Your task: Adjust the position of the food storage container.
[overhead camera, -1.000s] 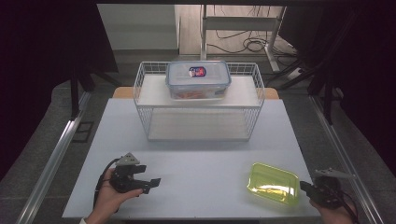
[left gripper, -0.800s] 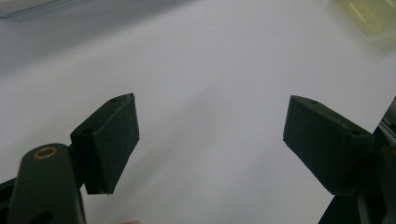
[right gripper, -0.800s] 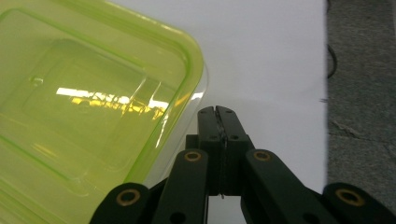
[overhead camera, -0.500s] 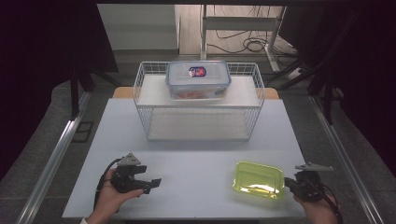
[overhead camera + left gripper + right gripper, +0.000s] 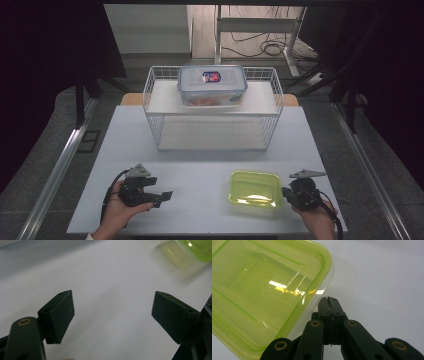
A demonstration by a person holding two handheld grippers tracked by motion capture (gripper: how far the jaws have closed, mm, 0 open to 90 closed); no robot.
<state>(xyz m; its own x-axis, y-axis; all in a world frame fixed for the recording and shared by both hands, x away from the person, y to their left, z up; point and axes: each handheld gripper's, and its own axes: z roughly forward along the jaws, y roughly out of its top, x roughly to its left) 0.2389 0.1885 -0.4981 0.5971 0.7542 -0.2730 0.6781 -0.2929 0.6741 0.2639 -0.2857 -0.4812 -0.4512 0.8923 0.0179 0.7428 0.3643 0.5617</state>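
Yellow-green translucent plastic, a shallow tray point(image 5: 254, 189) lies flat on the white counter point(image 5: 200, 165) at its near right. The right gripper point(image 5: 329, 300) has its jaws pressed together at the tray's right rim, seemingly pinching the clear lip to steer it. Well apart at near left, the left gripper point(image 5: 162, 196) rests with jaws wide apart, empty. Farther off, a lidded container point(image 5: 212, 84) sits atop a wire basket point(image 5: 150, 97).

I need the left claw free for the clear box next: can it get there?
Probably yes. The left claw is open and holds nothing, the box sits exposed atop the wire basket, and bare table lies between them.
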